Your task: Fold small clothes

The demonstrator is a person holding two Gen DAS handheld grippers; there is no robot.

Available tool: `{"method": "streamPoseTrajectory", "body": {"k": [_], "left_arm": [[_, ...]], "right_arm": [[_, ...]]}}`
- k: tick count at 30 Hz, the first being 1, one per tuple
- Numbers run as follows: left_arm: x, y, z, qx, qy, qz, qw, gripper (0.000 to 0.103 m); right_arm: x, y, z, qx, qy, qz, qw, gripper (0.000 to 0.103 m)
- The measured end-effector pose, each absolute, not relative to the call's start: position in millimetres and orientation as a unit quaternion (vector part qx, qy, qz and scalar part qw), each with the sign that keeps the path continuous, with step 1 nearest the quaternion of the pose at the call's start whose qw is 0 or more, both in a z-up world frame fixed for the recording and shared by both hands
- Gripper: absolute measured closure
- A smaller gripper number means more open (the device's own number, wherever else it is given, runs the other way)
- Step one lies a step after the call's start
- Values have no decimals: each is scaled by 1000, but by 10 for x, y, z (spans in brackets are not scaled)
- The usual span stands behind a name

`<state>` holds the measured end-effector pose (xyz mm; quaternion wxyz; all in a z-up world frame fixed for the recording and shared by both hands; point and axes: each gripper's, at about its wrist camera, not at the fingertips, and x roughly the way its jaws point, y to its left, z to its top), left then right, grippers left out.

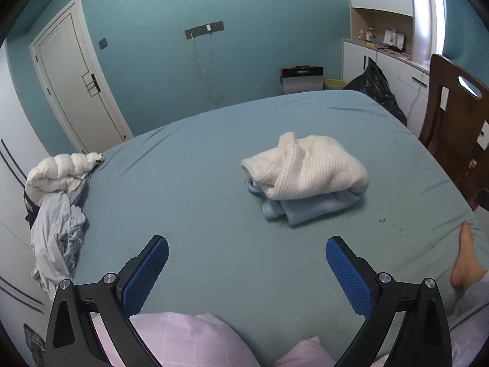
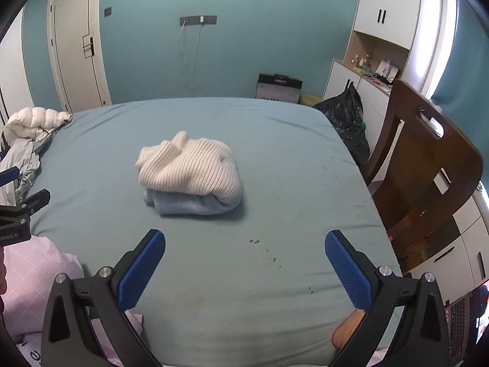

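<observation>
Cream ribbed knitwear lies folded on top of a folded pale blue garment, the stack sitting mid-bed on the teal sheet. My left gripper hovers above the sheet with its blue pads spread wide, holding nothing. My right gripper is likewise wide open and empty. A white puffer jacket and grey clothes are heaped at the bed's left edge.

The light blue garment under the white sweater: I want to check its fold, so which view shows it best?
The left wrist view: the light blue garment shows layered folded edges below the white sweater. The right wrist view shows only a narrower strip.
</observation>
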<state>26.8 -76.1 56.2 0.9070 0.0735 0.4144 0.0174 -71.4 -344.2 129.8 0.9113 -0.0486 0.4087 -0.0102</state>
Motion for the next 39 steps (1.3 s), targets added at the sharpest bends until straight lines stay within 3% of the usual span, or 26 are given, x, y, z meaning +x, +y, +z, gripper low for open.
{"method": "streamPoseTrajectory", "body": {"k": [39], "left_arm": [[198, -853, 574, 92, 411, 9, 907, 0]], "right_arm": [[-812, -3291, 1306, -79, 420, 3, 904, 1]]}}
